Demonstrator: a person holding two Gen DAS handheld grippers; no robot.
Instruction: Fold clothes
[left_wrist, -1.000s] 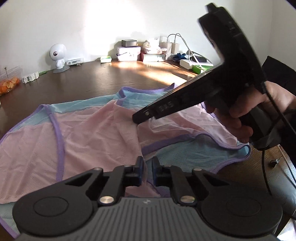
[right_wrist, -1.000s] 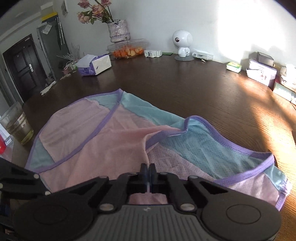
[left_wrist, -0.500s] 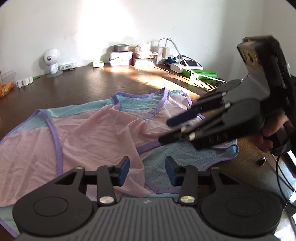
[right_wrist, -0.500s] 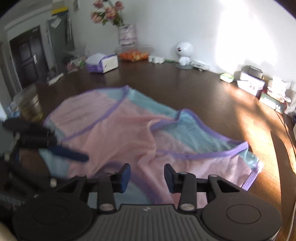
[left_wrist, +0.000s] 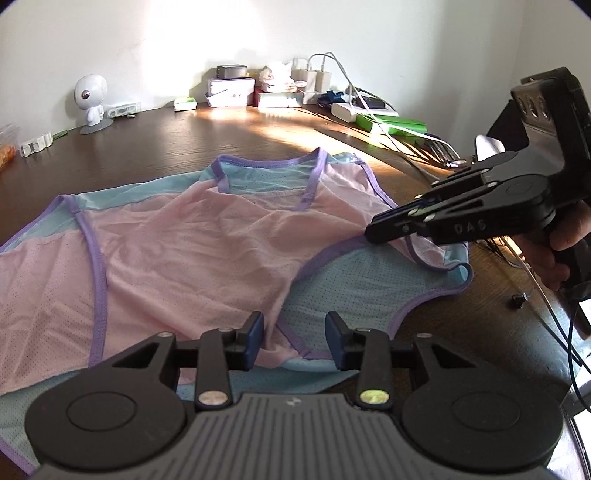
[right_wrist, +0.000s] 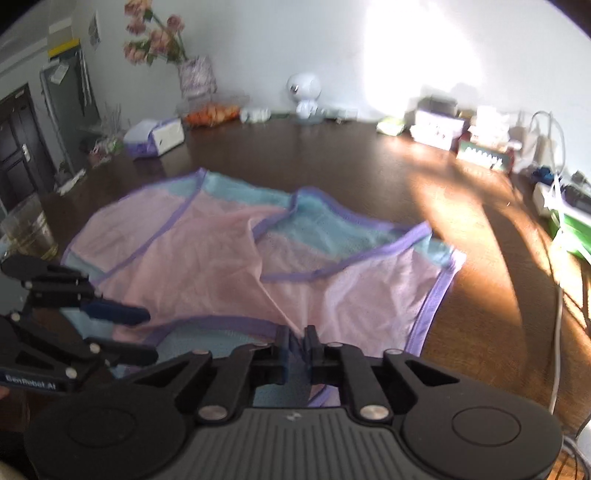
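Note:
A pink and light-blue mesh vest with purple trim lies spread on the dark wooden table. My left gripper hovers over its near hem. Its jaws are apart and closing, with fabric below the gap and untouched by the pads. My right gripper is at the vest's near purple-trimmed edge. Its jaws are closing to a narrow gap with a fold of blue fabric between them. In the left wrist view the right gripper meets the trim at the vest's right side. The left gripper shows at the right wrist view's left edge.
A white toy robot, boxes and chargers, a green box and cables line the far wall. A glass, a tissue box and a flower vase stand at the left. A hand holds the right gripper.
Both grippers went from shut on the fabric to open and let it drop flat. The right gripper moved sideways to the vest's edge and has narrowed again.

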